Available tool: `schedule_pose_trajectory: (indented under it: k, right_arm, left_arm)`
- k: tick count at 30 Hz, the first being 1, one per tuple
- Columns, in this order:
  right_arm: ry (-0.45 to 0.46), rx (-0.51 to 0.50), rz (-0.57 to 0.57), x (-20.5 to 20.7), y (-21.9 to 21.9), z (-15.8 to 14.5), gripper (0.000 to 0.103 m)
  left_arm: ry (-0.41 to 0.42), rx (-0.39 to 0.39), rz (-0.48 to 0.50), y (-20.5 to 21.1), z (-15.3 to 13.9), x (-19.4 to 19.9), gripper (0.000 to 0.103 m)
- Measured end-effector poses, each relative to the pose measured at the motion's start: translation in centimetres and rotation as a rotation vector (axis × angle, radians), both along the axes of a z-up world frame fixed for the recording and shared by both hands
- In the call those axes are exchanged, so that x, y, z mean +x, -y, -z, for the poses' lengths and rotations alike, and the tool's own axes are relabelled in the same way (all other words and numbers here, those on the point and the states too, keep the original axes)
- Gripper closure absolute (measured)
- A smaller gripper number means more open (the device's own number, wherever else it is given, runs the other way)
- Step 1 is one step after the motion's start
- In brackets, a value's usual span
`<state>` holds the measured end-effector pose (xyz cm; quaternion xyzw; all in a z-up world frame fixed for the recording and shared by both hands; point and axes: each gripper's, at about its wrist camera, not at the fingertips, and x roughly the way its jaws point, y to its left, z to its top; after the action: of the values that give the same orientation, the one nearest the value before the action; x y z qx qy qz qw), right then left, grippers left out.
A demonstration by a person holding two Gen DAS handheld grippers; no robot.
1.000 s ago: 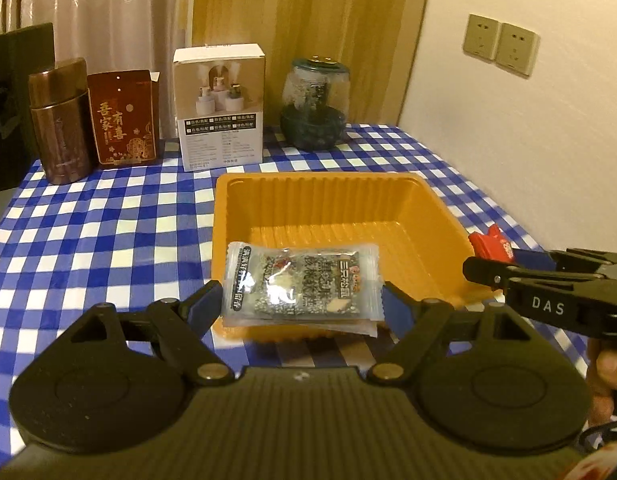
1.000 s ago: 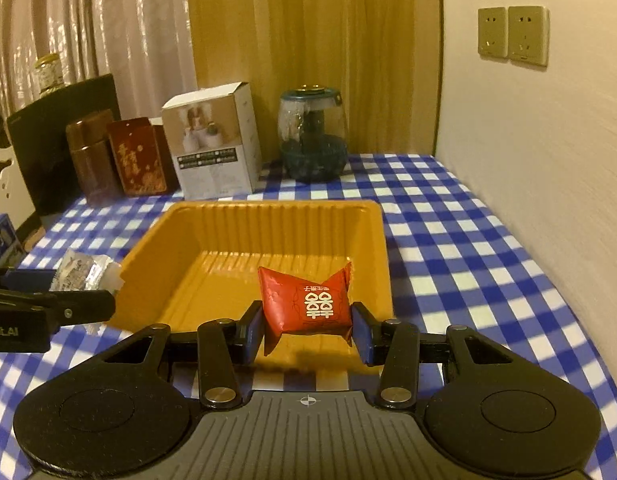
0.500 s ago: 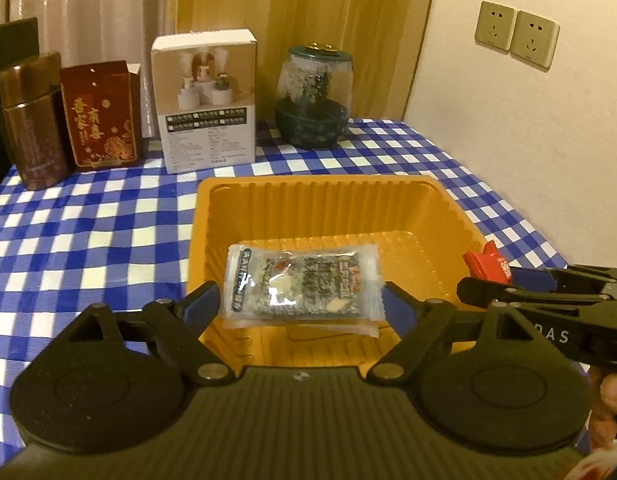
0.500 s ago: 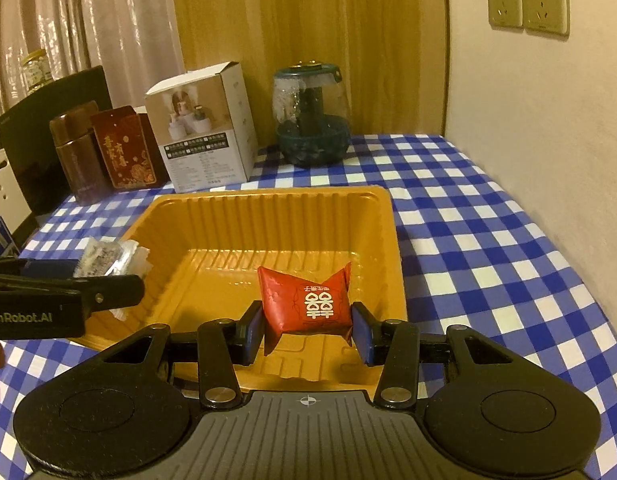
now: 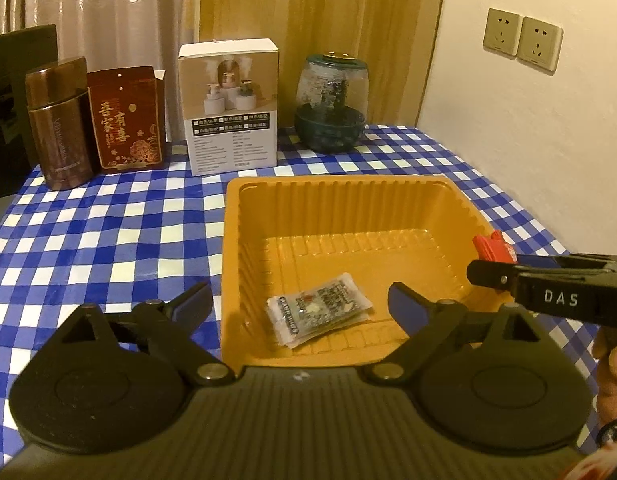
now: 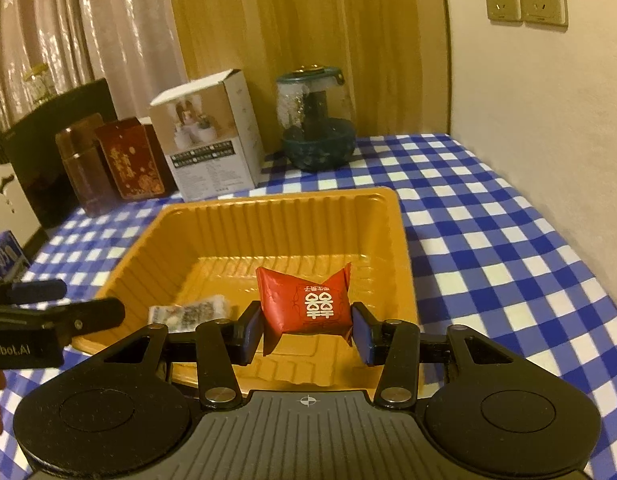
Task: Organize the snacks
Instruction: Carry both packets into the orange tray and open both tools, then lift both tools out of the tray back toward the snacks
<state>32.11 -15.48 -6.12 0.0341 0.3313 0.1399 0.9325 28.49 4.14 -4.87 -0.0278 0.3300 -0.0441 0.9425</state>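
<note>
Clear snack packet (image 5: 319,309) in tray (image 5: 348,196), below spread left jaws.

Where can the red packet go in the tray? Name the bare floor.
Bare: the orange tray floor's far half and right side, bordered by its ribbed walls. Crowded: the near-left corner, where the clear snack packet lies. The right gripper holds the red packet above the near edge.

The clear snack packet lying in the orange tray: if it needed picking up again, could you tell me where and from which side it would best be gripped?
The clear snack packet lies flat and slanted on the floor of the orange tray, near its front wall. I would probably come from above with the left gripper, fingers turned to match the slant, and pinch across its short width at the middle; a low approach would meet the tray wall.
</note>
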Motion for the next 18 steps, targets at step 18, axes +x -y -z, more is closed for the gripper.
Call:
schedule_pose_trajectory:
  k: [18]
  right_arm:
    - [0.098,-0.011,0.059,-2.7,1.5,-1.7,0.024]
  left_arm:
    - [-0.022,-0.003,-0.018,-0.7,0.0,-5.0,0.01]
